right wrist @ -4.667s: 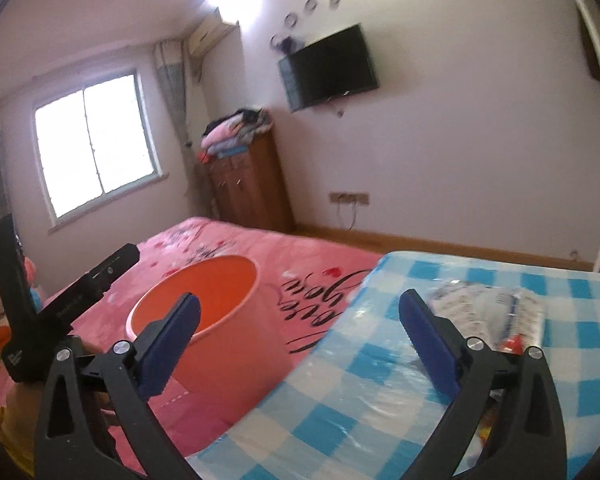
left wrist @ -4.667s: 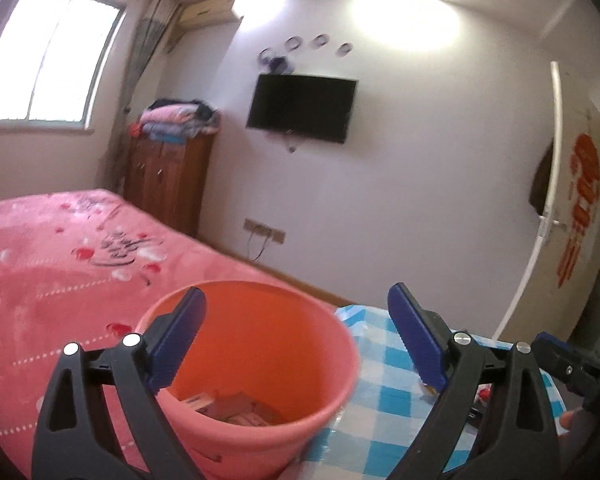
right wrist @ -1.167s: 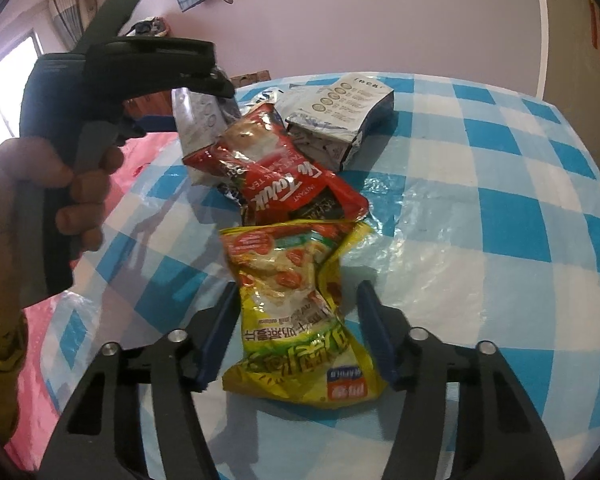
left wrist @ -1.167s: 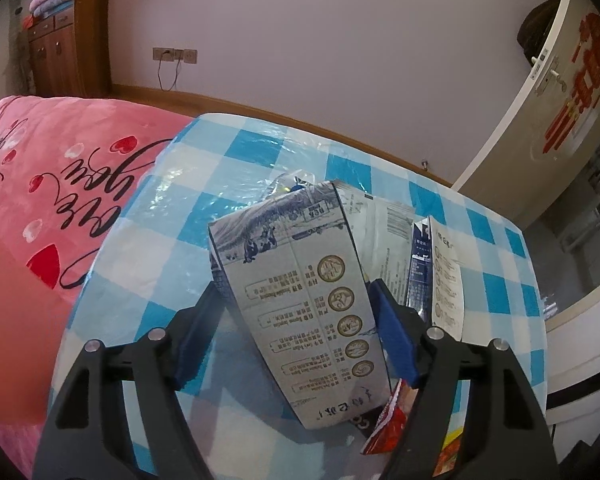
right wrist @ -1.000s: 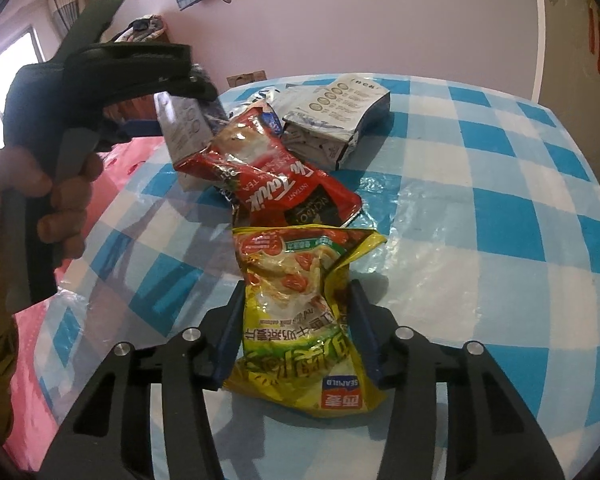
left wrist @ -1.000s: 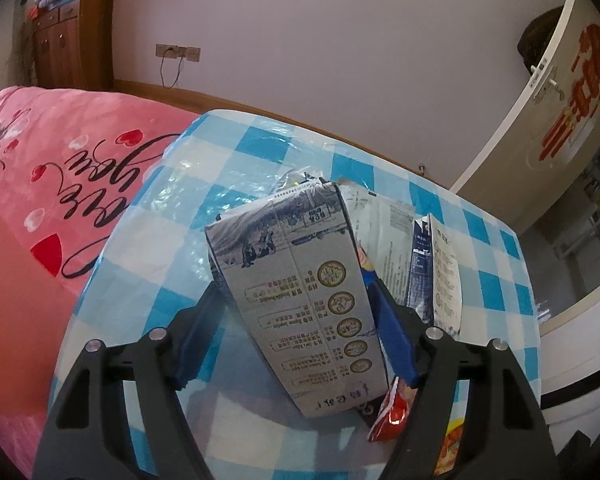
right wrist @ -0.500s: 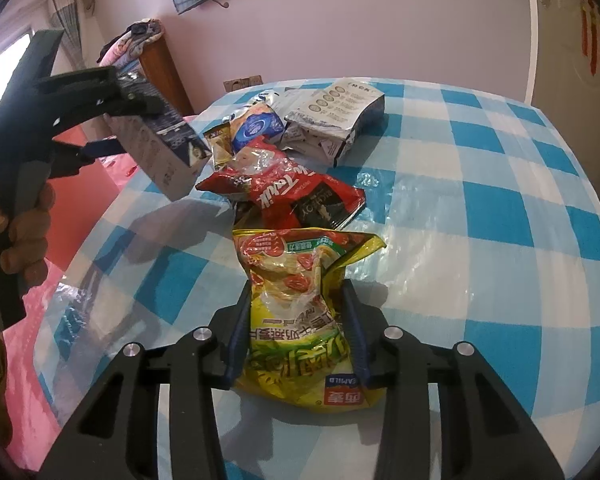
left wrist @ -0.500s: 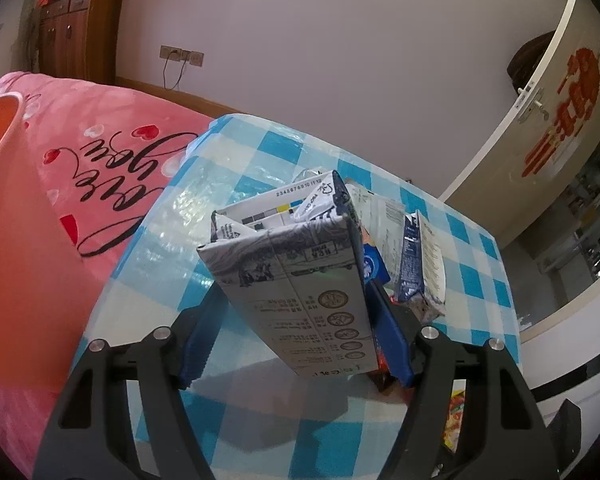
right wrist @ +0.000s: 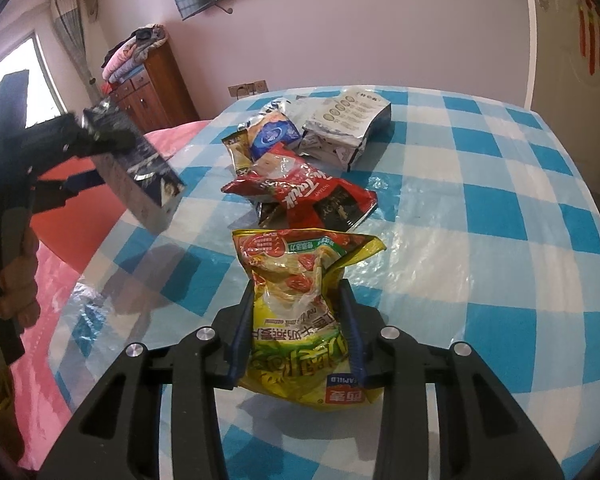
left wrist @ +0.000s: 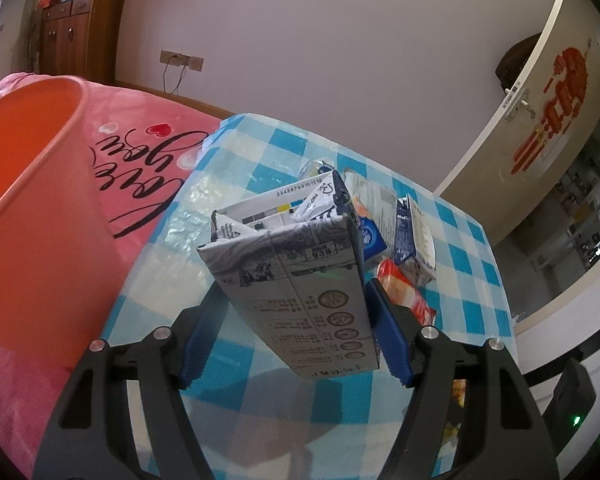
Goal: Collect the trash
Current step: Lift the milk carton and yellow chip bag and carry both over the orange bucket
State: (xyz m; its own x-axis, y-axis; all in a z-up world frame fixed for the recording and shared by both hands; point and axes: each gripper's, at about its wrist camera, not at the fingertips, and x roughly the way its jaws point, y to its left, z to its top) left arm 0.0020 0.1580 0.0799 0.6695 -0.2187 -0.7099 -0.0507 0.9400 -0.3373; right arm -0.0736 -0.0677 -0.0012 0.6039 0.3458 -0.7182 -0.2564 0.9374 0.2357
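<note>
My left gripper (left wrist: 288,316) is shut on a grey milk carton (left wrist: 296,280) and holds it lifted above the left edge of the blue checked table (left wrist: 260,152); the carton also shows in the right wrist view (right wrist: 136,168). The orange bucket (left wrist: 32,184) stands on the pink bed at the left. My right gripper (right wrist: 298,312) is shut on a yellow snack bag (right wrist: 300,300) lying on the table. Beyond it lie a red wrapper (right wrist: 312,196), a blue-and-white packet (right wrist: 272,136) and a second flattened carton (right wrist: 344,124).
The pink bed (left wrist: 140,148) borders the table's left side. A wooden cabinet (right wrist: 152,84) stands at the far wall, and a white door (left wrist: 540,108) is at the right. The table's right half (right wrist: 500,200) carries only the plastic-covered cloth.
My left gripper has lifted the milk carton off the pile and carried it left towards the bucket. My right gripper has closed tighter on the yellow snack bag.
</note>
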